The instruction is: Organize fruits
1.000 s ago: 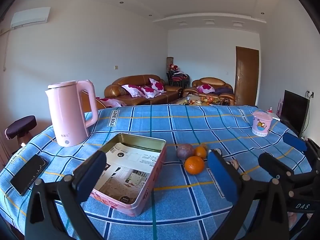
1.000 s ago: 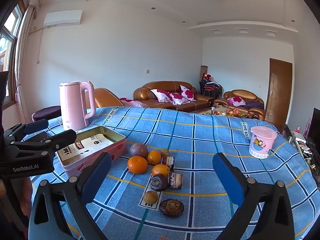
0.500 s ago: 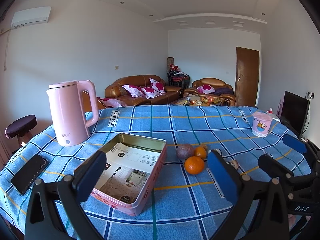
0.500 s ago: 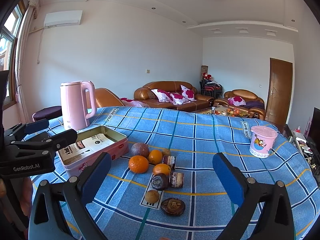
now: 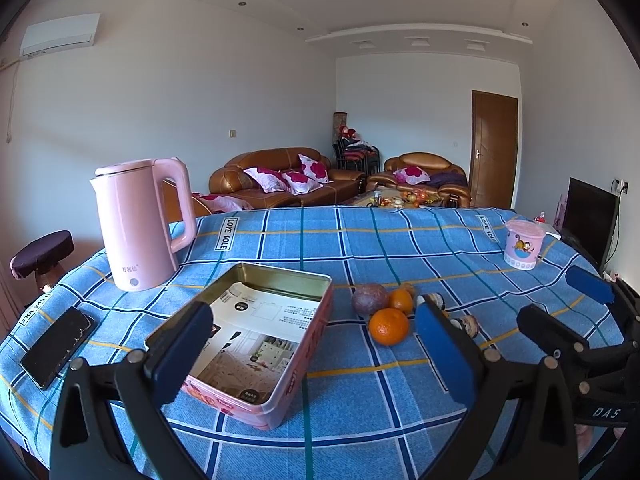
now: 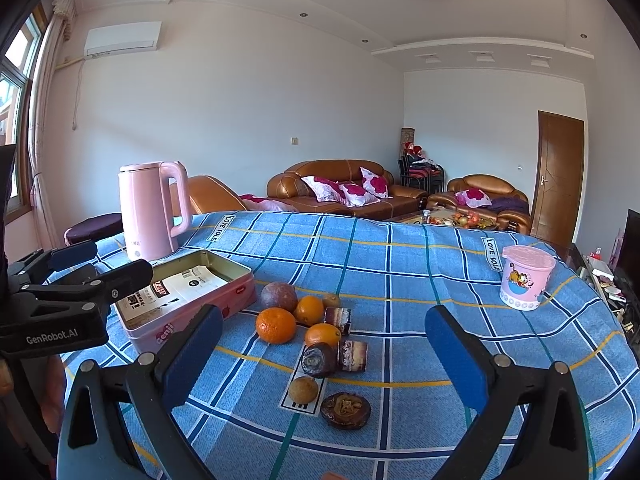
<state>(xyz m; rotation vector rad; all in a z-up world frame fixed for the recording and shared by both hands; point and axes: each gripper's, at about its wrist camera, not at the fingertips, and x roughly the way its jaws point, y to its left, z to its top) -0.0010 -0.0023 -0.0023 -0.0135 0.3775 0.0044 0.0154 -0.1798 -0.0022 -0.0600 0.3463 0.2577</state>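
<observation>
A pink tin box [image 5: 304, 376] [image 6: 192, 322] with a printed sheet inside lies open on the blue checked tablecloth [image 6: 400, 264]. To its right sits a cluster of fruit: an orange [image 5: 388, 326] [image 6: 275, 325], a purple passion fruit [image 5: 369, 299] [image 6: 279, 297], two smaller oranges [image 6: 309, 310] [image 6: 323, 335], and several dark brown fruits and wrapped pieces [image 6: 318, 360]. My left gripper [image 5: 314, 354] hovers open above the tin's near right corner. My right gripper [image 6: 322, 354] is open above the near side of the fruit cluster. Neither holds anything.
A pink kettle [image 5: 138, 224] stands at the back left, a black phone [image 5: 58, 346] lies near the left table edge, and a pink cartoon cup [image 6: 526, 276] stands at the right. The other gripper's body shows at each view's side edge. Sofas lie beyond the table.
Both views have crept slightly forward toward the table's contents. Both grippers stay open and nothing on the table has moved.
</observation>
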